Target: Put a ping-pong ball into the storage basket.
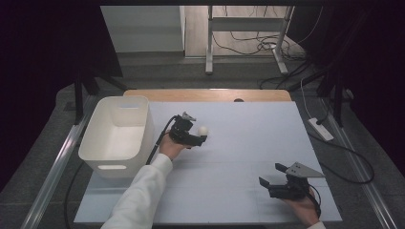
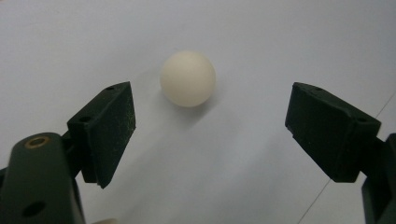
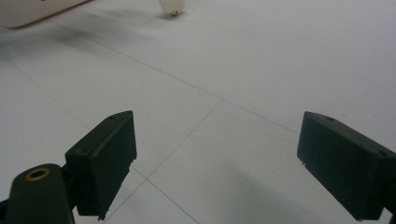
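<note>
A small white ball (image 1: 204, 130) rests on the pale table mat (image 1: 248, 138), a little left of the middle. My left gripper (image 1: 197, 131) is open and points right at it. In the left gripper view the ball (image 2: 188, 78) lies just past the two black jaw tips, centred in the gap of the left gripper (image 2: 210, 107), untouched. My right gripper (image 1: 271, 174) stands open near the front right of the mat, nothing between its jaws. The right gripper view looks past the right gripper (image 3: 215, 140) over bare mat to the ball (image 3: 172, 5) far off.
A white plastic bin (image 1: 112, 157) stands at the mat's left edge, just left of my left hand; its edge (image 3: 28, 11) shows in the right gripper view. A wooden table edge (image 1: 210, 94) runs along the back. A power strip (image 1: 321, 129) lies on the floor at right.
</note>
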Tool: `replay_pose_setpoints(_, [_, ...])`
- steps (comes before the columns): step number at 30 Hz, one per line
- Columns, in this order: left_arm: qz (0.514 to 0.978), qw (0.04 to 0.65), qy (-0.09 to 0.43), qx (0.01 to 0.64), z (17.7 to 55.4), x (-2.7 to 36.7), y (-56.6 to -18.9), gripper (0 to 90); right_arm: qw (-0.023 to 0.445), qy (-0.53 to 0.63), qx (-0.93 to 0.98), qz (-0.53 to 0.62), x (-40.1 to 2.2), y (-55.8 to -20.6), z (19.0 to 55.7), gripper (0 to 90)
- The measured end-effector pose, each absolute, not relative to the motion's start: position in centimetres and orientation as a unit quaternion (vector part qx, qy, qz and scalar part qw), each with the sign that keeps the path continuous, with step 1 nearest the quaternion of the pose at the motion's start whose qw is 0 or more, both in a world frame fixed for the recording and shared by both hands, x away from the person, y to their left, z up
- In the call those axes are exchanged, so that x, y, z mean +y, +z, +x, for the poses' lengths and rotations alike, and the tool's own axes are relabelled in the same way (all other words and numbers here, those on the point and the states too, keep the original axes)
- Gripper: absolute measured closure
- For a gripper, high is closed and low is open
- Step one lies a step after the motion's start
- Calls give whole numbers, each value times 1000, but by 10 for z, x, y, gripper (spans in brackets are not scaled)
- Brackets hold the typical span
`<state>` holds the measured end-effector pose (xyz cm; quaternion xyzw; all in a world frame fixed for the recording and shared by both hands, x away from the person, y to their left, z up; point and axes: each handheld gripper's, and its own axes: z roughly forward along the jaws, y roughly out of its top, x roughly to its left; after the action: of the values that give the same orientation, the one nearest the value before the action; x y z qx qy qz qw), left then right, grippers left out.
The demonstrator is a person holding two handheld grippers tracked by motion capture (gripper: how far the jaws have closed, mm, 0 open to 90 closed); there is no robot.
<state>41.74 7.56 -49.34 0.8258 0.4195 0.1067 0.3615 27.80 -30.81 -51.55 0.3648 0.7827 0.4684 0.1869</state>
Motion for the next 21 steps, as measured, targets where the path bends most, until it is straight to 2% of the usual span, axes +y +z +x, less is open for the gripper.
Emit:
replay_pose_setpoints(13, [815, 366, 99, 437, 430, 74, -503, 166, 188, 468, 783, 365, -309, -516, 278, 117])
replay_pose_setpoints(21, [825, 357, 112, 424, 436, 66, -507, 165, 189, 466, 784, 363, -309, -516, 278, 117])
